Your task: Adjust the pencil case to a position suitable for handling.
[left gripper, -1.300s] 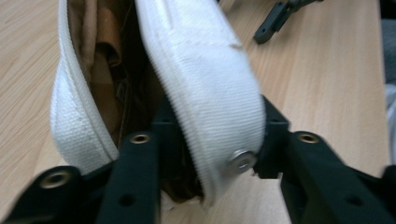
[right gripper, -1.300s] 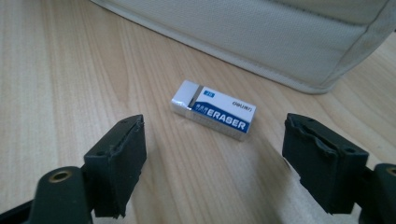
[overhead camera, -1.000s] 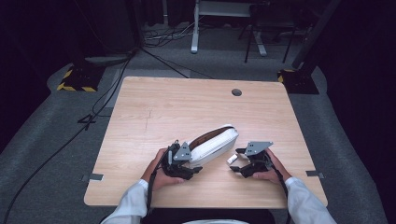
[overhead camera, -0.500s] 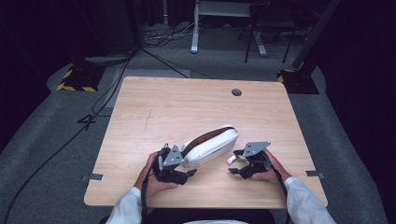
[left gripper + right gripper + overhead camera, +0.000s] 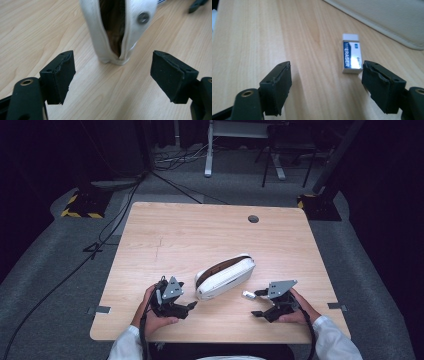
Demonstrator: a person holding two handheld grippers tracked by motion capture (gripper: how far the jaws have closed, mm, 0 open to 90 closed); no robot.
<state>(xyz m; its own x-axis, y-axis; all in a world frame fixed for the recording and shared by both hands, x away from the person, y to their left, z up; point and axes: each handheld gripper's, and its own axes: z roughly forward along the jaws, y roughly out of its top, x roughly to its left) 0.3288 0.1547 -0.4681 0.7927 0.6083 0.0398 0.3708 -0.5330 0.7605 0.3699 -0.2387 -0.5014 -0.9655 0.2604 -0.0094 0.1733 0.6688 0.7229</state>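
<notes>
A: How is the white pencil case (image 5: 225, 276) laid out on the bench (image 5: 165, 235)?

B: It is laid flat near the front edge, its long axis set on a diagonal from front-left to back-right. The unzipped opening is turned toward the back-left, and its near end is pointed at the left hand-held gripper (image 5: 190, 306). A small eraser (image 5: 248, 294) is seen just off its right side, its own length pointed roughly away from the right hand-held gripper (image 5: 257, 303).

A: And the grippers?

B: The left one's jaws have just been opening; they are spread wide with nothing between them, short of the case's end. The right one's jaws are likewise held wide apart and empty, the eraser lying just ahead of one pad (image 5: 382, 82).
</notes>
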